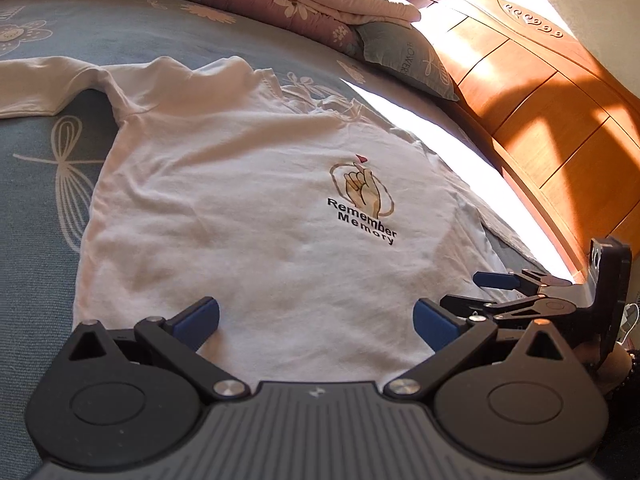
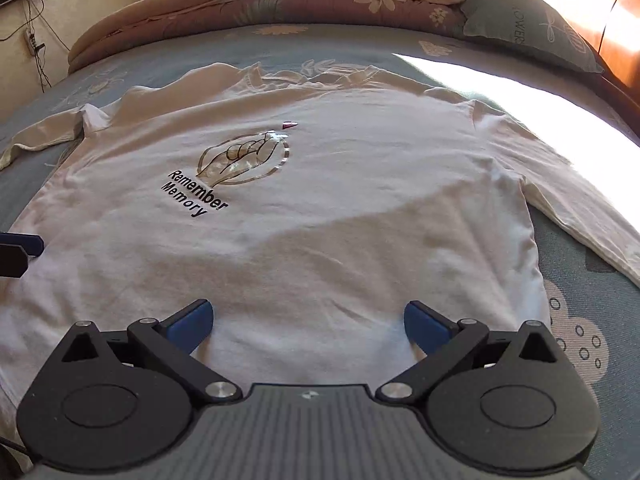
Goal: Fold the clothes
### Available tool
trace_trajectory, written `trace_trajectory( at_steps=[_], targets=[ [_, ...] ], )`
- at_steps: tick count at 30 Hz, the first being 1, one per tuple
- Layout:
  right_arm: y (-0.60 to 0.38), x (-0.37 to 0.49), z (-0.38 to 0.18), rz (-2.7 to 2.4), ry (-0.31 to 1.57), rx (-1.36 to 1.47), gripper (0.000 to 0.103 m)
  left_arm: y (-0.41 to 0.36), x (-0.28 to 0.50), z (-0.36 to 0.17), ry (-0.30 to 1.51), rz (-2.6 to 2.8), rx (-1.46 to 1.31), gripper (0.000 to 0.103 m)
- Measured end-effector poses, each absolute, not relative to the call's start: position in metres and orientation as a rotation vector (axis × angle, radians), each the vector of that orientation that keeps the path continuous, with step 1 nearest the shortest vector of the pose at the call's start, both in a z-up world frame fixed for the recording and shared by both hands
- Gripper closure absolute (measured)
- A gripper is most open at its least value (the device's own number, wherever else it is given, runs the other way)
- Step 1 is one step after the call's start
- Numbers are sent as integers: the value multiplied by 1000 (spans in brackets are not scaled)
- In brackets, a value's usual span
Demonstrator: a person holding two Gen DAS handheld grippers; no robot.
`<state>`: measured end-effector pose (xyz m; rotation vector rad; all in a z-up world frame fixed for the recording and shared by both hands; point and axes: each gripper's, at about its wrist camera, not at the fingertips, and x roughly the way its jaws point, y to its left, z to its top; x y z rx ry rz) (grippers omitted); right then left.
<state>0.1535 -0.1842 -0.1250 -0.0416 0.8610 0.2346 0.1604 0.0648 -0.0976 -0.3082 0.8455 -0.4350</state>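
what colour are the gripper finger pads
Blue, on black linkages; clearest in the right wrist view, on the right gripper pads.

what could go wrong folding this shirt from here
Both sets of jaws stand open over the hem of the white shirt, so a pinch could also catch the blue bedsheet underneath. The right sleeve lies spread out to the side and may drag or bunch. The right gripper sits close to the left gripper, so they might collide.
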Motion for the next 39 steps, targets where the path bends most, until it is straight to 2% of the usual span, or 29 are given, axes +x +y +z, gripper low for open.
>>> trace_trajectory(
  at_steps=[10,14,18,21,23,27,30,35,39],
  targets=[
    [-184,152,-126,234,848,-50,0,106,271,-43,678,-304,-216,1],
    [-183,152,-126,234,847,-54,0,118,323,-50,711,-247,-216,1],
    [-184,154,-124,244,862,-49,0,127,338,-77,791,-212,-254,1],
    [-187,159,-120,262,890,-37,0,133,321,-100,855,-223,-262,1],
    [-191,165,-115,278,908,-3,0,134,296,-106,818,-258,-219,1],
    [-198,188,-100,324,890,105,0,137,285,-90,884,-282,-187,1],
    [-185,217,-84,402,835,130,0,140,294,-66,831,-313,-192,1],
    [-126,282,-70,639,807,105,0,137,342,-33,807,-361,-233,1],
    [-69,327,-76,648,862,0,0,132,380,-20,836,-390,-247,1]
  ],
)
